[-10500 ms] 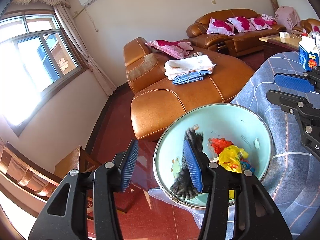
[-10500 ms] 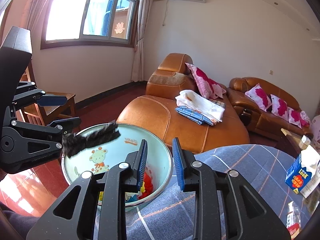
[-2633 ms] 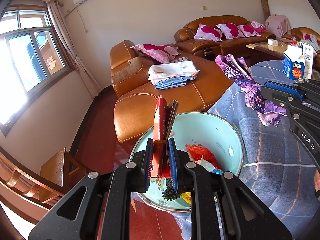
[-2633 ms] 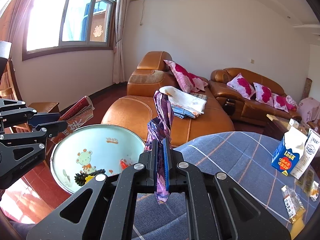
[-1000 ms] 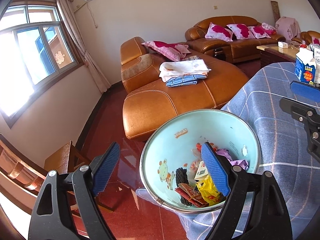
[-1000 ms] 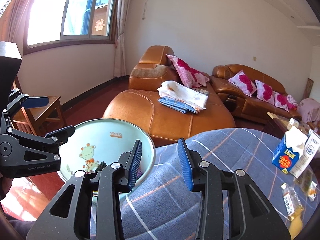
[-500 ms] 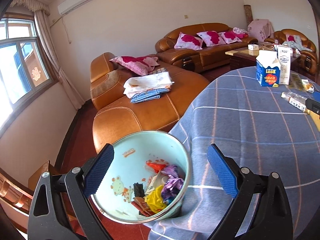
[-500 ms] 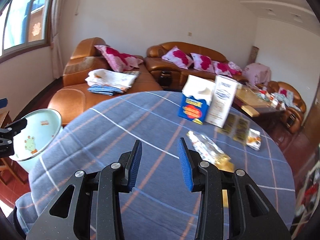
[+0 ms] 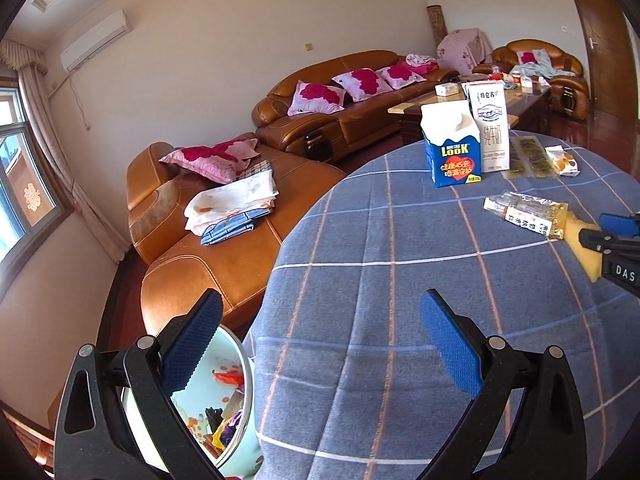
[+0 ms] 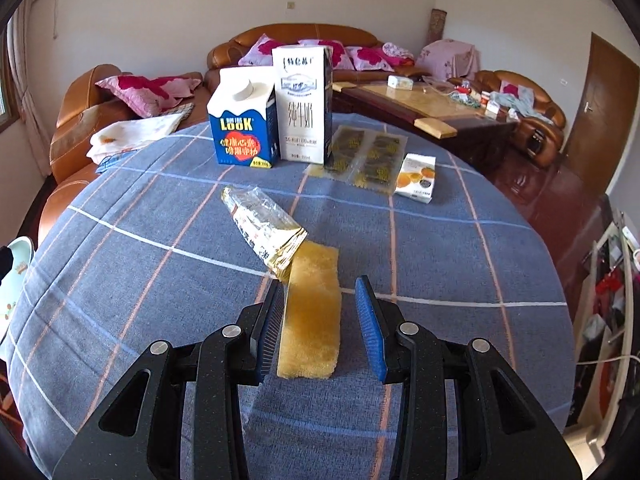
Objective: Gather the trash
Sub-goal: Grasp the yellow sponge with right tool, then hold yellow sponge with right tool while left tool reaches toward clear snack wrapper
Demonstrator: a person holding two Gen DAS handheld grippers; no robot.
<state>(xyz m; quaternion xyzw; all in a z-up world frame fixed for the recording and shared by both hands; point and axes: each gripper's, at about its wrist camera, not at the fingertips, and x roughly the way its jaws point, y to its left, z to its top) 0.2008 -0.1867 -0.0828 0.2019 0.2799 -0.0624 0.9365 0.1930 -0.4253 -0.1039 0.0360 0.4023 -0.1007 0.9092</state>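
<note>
A yellow fuzzy strip (image 10: 312, 316) lies flat on the blue checked tablecloth (image 10: 160, 280). My right gripper (image 10: 320, 328) is open with its jaws on either side of the strip, not closed on it. A crumpled clear and gold wrapper (image 10: 264, 232) lies just beyond, touching the strip's far end; it also shows in the left wrist view (image 9: 524, 214). My left gripper (image 9: 320, 352) is wide open and empty over the table's near edge. The pale green trash bin (image 9: 208, 420), with several pieces of trash inside, stands on the floor at lower left.
A blue LOOK carton (image 10: 244, 124) and a white milk carton (image 10: 304, 104) stand at the table's far side. Flat green-gold packets (image 10: 368, 156) and a small white snack pack (image 10: 416, 178) lie beside them. Brown leather sofas (image 9: 224, 216) stand beyond the table.
Both grippers swung away from the bin toward the table. My right gripper came down and opened wider around the yellow strip. The bin slid to the lower left of the left wrist view.
</note>
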